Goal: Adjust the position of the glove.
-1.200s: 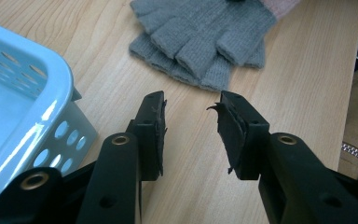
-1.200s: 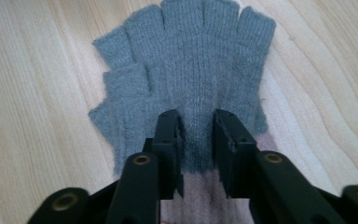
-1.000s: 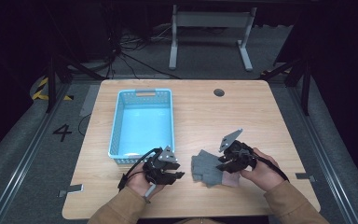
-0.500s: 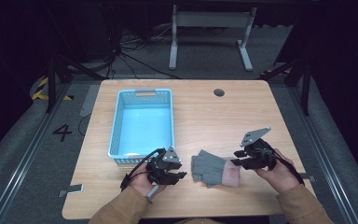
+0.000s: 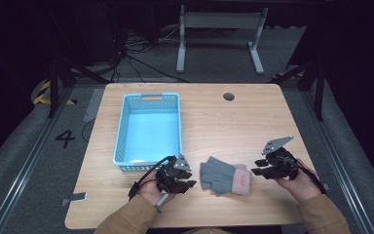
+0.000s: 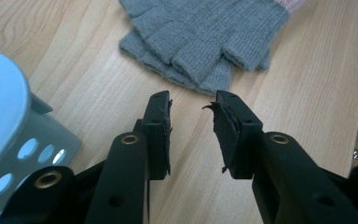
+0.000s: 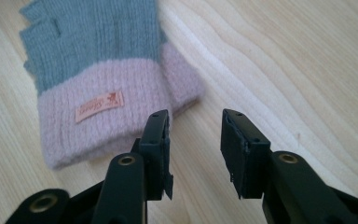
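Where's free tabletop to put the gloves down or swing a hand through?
Widest bare wood: the table's right half, from the blue basket across to the right edge, beyond the gloves. A narrow strip runs left of the basket. Crowded: the near edge, where left gripper, gloves and right gripper line up.

A lab: dark room, floor cables point(image 5: 141, 58), numbered floor marking point(image 5: 65, 138).

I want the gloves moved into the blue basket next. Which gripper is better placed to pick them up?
Probably the left gripper: its open jaws point at the gloves' grey finger ends just ahead, and the basket stands right beside it. The right gripper, also open, sits at the pink cuff, farther from the basket.
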Demonstrator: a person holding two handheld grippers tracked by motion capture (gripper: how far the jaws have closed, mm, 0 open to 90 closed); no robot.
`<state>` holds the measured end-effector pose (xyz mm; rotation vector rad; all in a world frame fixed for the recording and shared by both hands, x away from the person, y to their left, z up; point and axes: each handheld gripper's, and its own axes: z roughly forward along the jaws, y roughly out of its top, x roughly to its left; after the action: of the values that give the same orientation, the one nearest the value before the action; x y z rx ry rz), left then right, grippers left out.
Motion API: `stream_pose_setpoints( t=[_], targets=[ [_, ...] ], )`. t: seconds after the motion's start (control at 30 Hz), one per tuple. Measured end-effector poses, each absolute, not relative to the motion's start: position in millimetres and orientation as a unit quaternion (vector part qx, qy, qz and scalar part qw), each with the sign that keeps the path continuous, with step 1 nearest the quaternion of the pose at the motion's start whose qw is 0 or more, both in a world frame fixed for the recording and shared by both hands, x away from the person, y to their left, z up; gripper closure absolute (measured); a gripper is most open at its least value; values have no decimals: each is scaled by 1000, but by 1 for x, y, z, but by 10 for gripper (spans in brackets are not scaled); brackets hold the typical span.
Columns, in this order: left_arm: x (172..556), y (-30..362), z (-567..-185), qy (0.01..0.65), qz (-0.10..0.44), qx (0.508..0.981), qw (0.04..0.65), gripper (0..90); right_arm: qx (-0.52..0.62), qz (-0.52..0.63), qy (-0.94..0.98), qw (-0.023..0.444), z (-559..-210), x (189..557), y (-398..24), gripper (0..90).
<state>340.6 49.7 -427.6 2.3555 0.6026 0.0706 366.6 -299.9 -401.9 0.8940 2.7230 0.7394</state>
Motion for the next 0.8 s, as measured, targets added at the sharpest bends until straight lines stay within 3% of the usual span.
stream_pose_setpoints(
  t=[0.57,0.8],
  targets=[
    [350,42,-435,235,-15,907,349,691,290,233,925,72,-415,360,-297,630],
    [351,35,-440,214,4,915,342,642,286,230,928,68,-420,361,-292,634]
  ],
)
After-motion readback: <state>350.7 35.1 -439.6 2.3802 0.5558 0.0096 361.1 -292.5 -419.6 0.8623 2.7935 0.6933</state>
